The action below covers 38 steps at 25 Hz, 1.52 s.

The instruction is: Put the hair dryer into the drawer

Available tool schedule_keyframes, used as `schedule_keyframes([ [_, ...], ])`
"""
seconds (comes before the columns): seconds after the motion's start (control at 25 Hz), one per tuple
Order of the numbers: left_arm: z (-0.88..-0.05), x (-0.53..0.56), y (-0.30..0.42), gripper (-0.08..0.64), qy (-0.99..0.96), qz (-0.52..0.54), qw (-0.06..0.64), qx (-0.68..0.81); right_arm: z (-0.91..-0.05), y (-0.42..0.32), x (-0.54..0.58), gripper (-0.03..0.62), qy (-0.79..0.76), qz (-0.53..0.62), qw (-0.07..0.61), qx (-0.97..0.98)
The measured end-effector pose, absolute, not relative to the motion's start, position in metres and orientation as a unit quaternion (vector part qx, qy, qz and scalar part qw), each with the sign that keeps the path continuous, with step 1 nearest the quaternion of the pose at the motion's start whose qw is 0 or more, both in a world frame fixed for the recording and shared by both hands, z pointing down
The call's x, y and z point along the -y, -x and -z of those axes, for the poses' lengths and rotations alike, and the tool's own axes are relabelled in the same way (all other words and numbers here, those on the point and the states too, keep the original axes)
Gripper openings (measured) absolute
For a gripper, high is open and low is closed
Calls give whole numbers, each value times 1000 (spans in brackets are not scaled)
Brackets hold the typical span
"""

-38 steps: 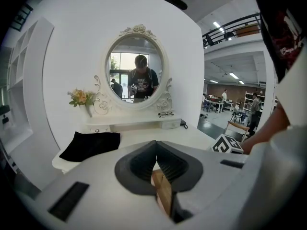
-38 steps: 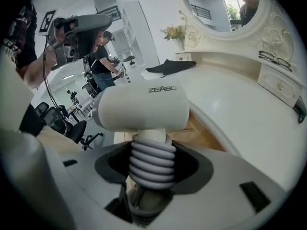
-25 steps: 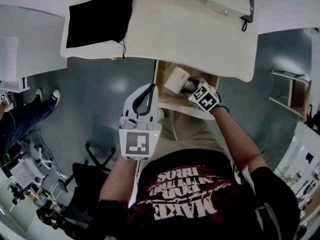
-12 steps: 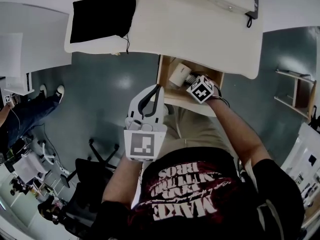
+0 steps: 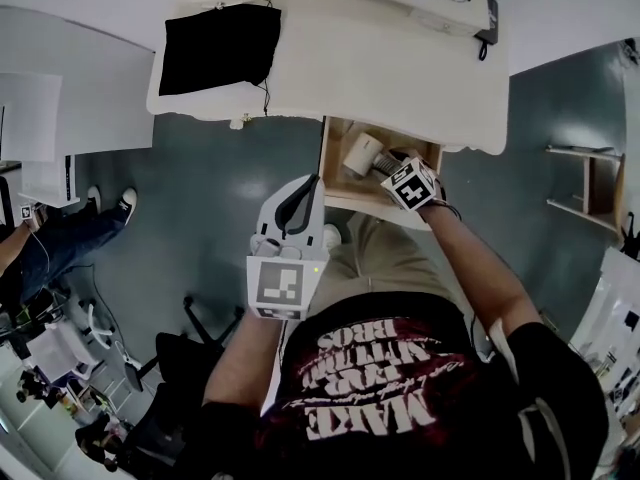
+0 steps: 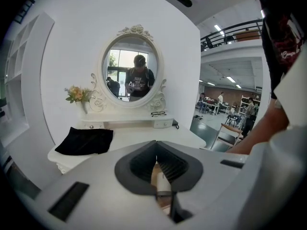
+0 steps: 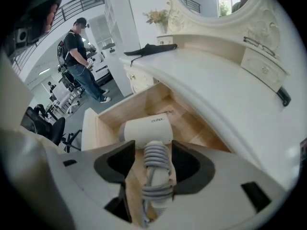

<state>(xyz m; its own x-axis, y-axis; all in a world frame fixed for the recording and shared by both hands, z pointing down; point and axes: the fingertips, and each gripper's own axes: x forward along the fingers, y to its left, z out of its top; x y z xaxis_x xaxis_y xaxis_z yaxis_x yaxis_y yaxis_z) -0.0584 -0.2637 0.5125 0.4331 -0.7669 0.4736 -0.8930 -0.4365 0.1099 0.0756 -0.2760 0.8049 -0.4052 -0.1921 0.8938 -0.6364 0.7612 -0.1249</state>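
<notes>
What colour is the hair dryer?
Cream-white hair dryer, grey cord round its handle; best in the right gripper view.

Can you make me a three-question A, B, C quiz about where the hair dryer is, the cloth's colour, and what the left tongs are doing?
1. Where is the white plastic hair dryer?
A. on the floor
B. over the open wooden drawer
C. on a chair

2. The soft cloth on the white dressing table is:
A. red
B. black
C. yellow

3. The left tongs are:
A. shut, empty
B. gripping the cloth
C. wide open

Answers: B, the right tongs hold it above the drawer's floor; B, it shows black; A, their tips meet around nothing.
</notes>
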Motion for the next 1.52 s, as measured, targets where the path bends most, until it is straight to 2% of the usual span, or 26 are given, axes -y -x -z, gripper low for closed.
schedule_keyframes([
  [0.24,-497,256,63,5,-835,-168,158,499,-733,-78,271,165,-316,-232,395,831],
  [0.36,-488,249,65,5,-839,-162,150,498,-687,-75,266,93,-352,-214,321,853],
  [0.52,-480,235,69,6,-844,-156,143,493,-640,-70,250,6,-378,-160,281,867],
  [1.52,-370,185,99,5,-872,-88,41,479,-416,-88,184,4,-444,-77,105,887],
])
